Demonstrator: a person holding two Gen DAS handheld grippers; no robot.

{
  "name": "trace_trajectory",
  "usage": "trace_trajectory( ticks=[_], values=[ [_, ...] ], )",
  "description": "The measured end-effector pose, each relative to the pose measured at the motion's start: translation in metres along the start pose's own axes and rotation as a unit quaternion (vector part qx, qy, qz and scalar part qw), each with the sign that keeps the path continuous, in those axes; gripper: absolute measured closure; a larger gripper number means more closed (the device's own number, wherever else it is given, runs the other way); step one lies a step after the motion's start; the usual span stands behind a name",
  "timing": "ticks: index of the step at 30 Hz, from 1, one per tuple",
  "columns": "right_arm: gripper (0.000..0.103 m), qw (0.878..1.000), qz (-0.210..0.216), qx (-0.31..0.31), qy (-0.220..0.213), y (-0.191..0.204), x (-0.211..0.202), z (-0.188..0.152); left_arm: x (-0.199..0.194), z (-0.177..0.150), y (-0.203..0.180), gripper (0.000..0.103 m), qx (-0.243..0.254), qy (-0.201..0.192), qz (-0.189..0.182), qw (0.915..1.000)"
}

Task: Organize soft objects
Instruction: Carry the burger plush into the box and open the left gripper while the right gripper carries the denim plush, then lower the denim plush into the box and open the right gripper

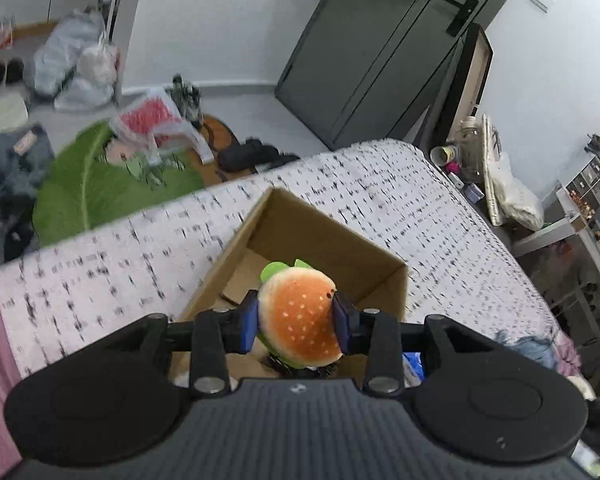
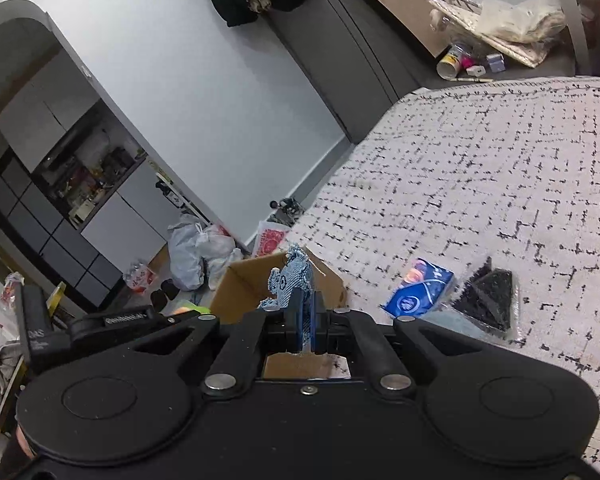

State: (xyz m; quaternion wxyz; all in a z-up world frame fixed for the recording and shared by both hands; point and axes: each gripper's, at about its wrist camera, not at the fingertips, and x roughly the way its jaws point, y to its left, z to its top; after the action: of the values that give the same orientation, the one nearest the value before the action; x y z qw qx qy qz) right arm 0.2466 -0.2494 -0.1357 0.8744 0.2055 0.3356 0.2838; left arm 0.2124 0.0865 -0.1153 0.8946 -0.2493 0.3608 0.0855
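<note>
My left gripper [image 1: 296,318] is shut on a plush burger toy [image 1: 300,316] with an orange bun and green edges. It holds the toy above the open cardboard box [image 1: 312,220] on the bed. My right gripper [image 2: 306,316] is shut on a light blue denim-like soft toy [image 2: 294,280], held up over the near edge of the same box [image 2: 244,284]. The left gripper's body [image 2: 112,322] shows at the left of the right wrist view.
The bed [image 2: 480,168] has a white cover with black marks. A blue packet [image 2: 420,294] and a black item in a clear bag [image 2: 488,300] lie on it. A green leaf cushion [image 1: 96,188], bags and clutter cover the floor. A dark door [image 1: 384,48] stands behind.
</note>
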Motion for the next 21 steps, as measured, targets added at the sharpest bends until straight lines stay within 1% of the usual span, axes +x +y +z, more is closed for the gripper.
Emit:
trace_trajectory(
  ticks=[2, 5, 7, 8, 10, 11, 13, 21],
  values=[
    [0.1, 1.0, 0.002, -0.002, -0.002, 0.005, 0.001, 0.001, 0.0, 0.0, -0.002, 0.065, 0.009, -0.008, 0.004, 0.9999],
    [0.1, 1.0, 0.005, -0.008, -0.006, 0.013, 0.006, 0.002, 0.001, 0.002, 0.001, 0.063, -0.005, 0.002, -0.001, 1.0],
    [0.1, 1.0, 0.008, -0.011, -0.008, 0.02, 0.009, 0.002, 0.001, 0.004, 0.003, 0.054, -0.017, 0.011, 0.005, 0.9998],
    [0.1, 1.0, 0.011, -0.011, -0.008, 0.023, 0.012, 0.002, 0.001, 0.005, 0.003, 0.051, -0.021, 0.013, 0.01, 0.9996],
    [0.1, 1.0, 0.015, -0.013, -0.008, 0.029, 0.016, 0.001, -0.001, 0.006, 0.005, 0.036, -0.027, 0.01, 0.02, 0.9994],
    [0.1, 1.0, 0.016, -0.014, -0.006, 0.032, 0.019, 0.001, -0.002, 0.006, 0.007, 0.034, -0.031, 0.008, 0.022, 0.9992],
    [0.1, 1.0, 0.019, -0.014, -0.001, 0.037, 0.024, -0.002, -0.005, 0.006, 0.009, 0.032, -0.035, 0.003, 0.024, 0.9991],
    [0.1, 0.999, 0.027, -0.023, 0.022, 0.057, 0.045, -0.011, -0.009, 0.006, 0.017, 0.029, -0.042, 0.003, 0.023, 0.9988]
  ],
)
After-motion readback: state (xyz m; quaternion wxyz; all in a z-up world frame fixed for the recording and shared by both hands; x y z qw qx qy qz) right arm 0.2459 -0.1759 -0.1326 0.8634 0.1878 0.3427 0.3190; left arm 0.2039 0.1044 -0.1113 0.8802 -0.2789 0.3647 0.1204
